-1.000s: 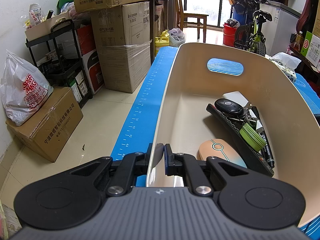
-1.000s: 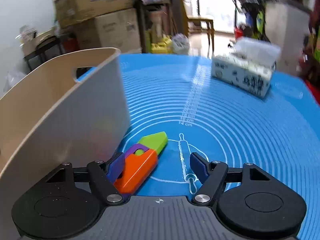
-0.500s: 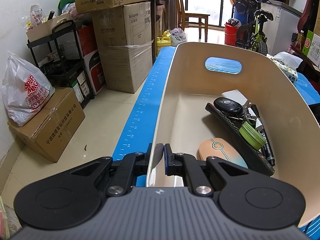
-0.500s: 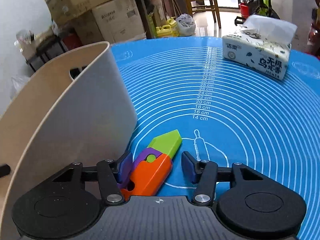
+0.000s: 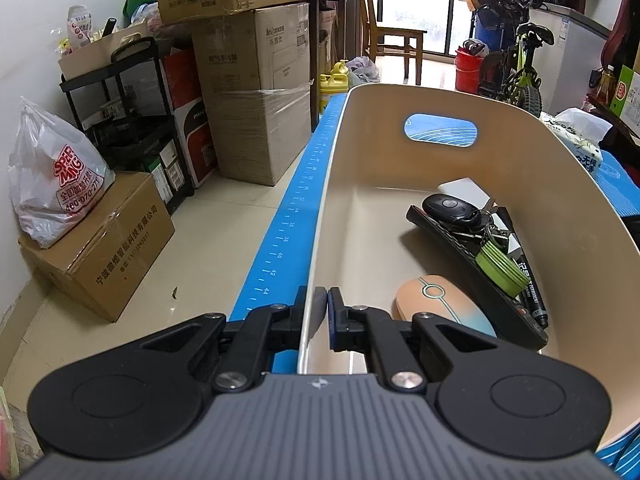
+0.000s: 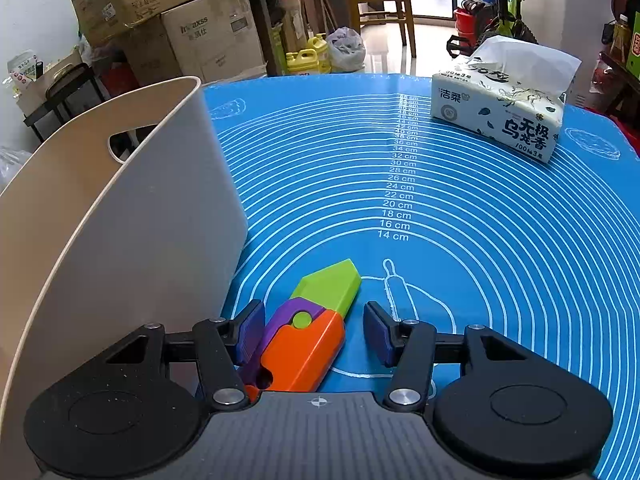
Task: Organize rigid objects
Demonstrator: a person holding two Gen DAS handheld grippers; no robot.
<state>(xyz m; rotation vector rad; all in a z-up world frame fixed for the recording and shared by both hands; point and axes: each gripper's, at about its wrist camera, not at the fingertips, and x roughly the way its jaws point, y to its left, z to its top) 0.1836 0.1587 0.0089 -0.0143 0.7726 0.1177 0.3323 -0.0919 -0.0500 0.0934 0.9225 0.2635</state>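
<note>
The beige bin (image 5: pixel 460 104) stands on the blue mat (image 6: pixel 440 240), at the mat's left edge. The left gripper (image 5: pixel 322 312) is clamped on the bin's near rim, one pad outside the wall and one inside.

Contents of the bin, seen from the left wrist view:
- a peach and blue computer mouse (image 5: pixel 440 304) on the floor of the bin, nearest the gripper;
- a long black remote (image 5: pixel 460 248) leaning against the right wall;
- a black key fob (image 5: pixel 450 206) with a bunch of keys on top of the remote;
- a green roll of tape (image 5: pixel 500 266) resting on the remote;
- a black marker (image 5: pixel 530 292) between the remote and the wall;
- a white block (image 5: pixel 464 188) at the far end, partly covered by the fob.

The toy knife (image 6: pixel 308 328), orange, purple and green, lies on the mat just beside the bin's outer wall. The right gripper (image 6: pixel 314 330) straddles it with jaws parted. The left pad is at the purple side; the right pad stands clear of the toy.

The toy's near end is hidden under the gripper body. Whether the left pad touches the toy cannot be determined. A tissue pack (image 6: pixel 500 108) sits at the far side of the mat.
</note>
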